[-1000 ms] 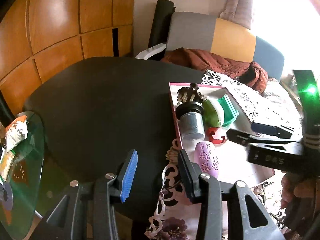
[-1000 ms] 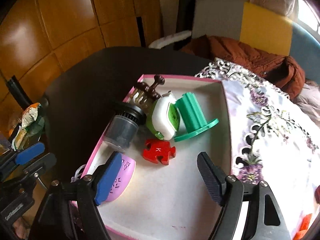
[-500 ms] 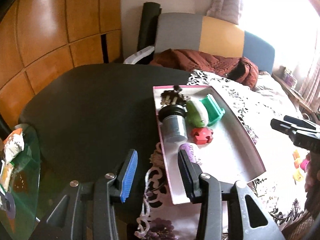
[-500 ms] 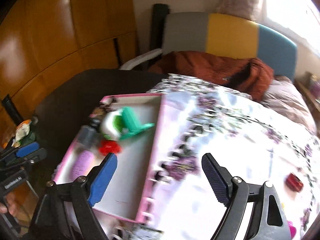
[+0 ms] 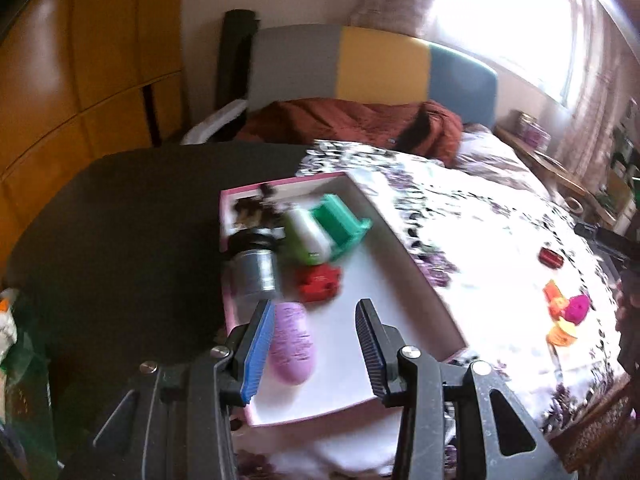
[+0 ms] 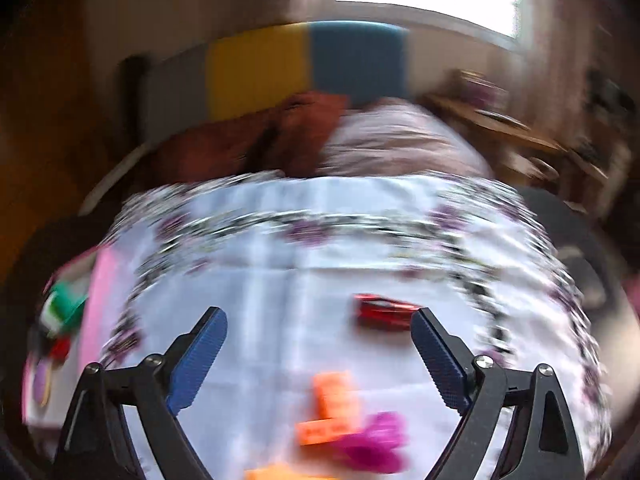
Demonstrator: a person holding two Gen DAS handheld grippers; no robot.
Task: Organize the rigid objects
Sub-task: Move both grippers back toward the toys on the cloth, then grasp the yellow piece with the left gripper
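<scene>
left gripper spread, over tray | right gripper spread, empty | red toy just ahead, near right finger

A dark round tabletop carries a white floral tablecloth, on which lie a pink-rimmed tray, a small red object and, nearer, orange and magenta pieces.

We see daylight flooding from the window at far right — the floral tablecloth glares white. The right wrist view smears heavily; fisheye edges bend and darken.
</scene>
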